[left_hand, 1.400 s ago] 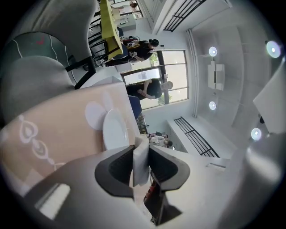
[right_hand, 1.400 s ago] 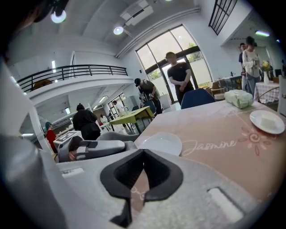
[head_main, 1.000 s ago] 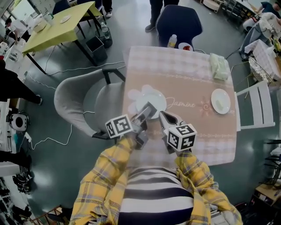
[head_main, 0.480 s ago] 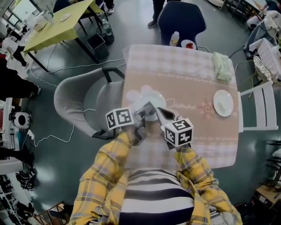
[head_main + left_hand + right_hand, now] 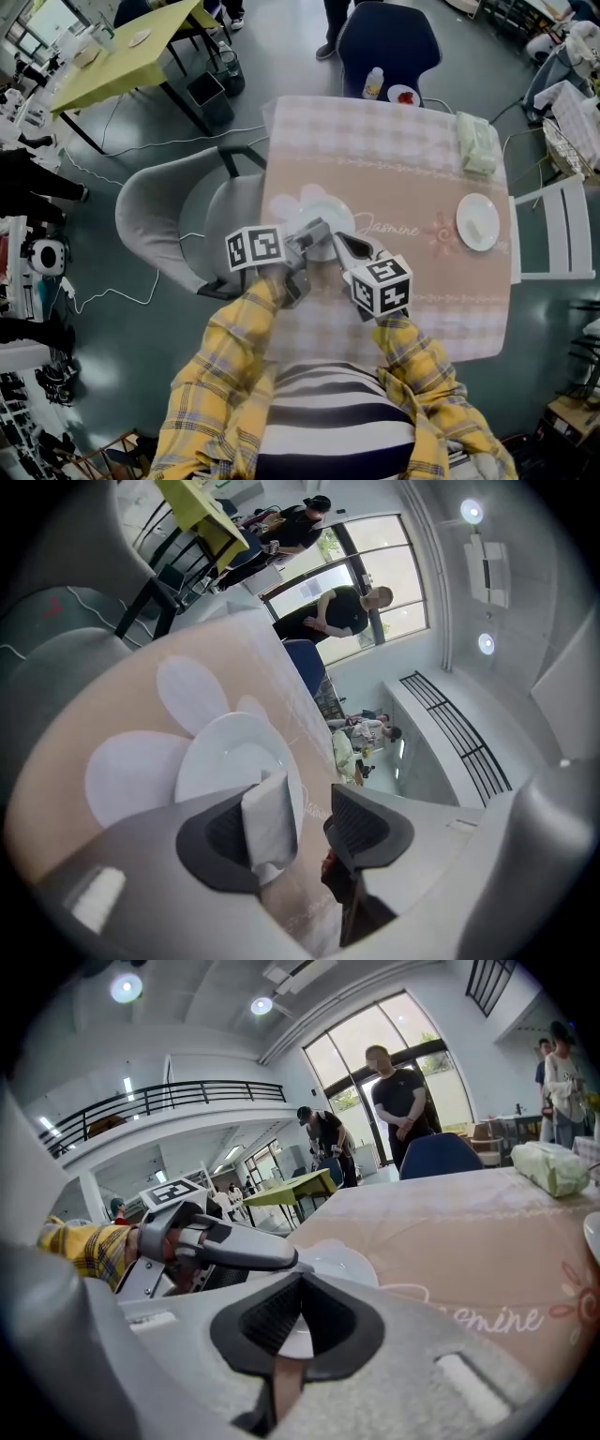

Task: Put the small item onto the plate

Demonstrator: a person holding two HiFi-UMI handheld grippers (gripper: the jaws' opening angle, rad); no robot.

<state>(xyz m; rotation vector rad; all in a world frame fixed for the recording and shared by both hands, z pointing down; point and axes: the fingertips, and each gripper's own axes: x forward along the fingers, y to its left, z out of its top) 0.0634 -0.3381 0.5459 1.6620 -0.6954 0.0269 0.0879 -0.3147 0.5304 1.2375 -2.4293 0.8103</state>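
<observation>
The person in the yellow checked shirt holds a gripper in each hand over a table with a pink checked cloth. The left gripper points at a white plate near the table's left edge. Its jaws have just been opening and now stand apart. In the left gripper view, the small white item is between them. It leans on one pad, and there is a clear gap to the other pad, so nothing squeezes it. The item shows right in front of the near rim of the plate; it is not clear if it touches the plate. The right gripper is just beside the left one, close to the same plate. In the right gripper view, the jaws of the right gripper are closed together with nothing between them, and the left gripper and the plate show ahead. Far over on the right side of the table lies a second white plate. A green pack lies near the far right corner. A grey chair stands at the left of the table and a blue chair at the far side
</observation>
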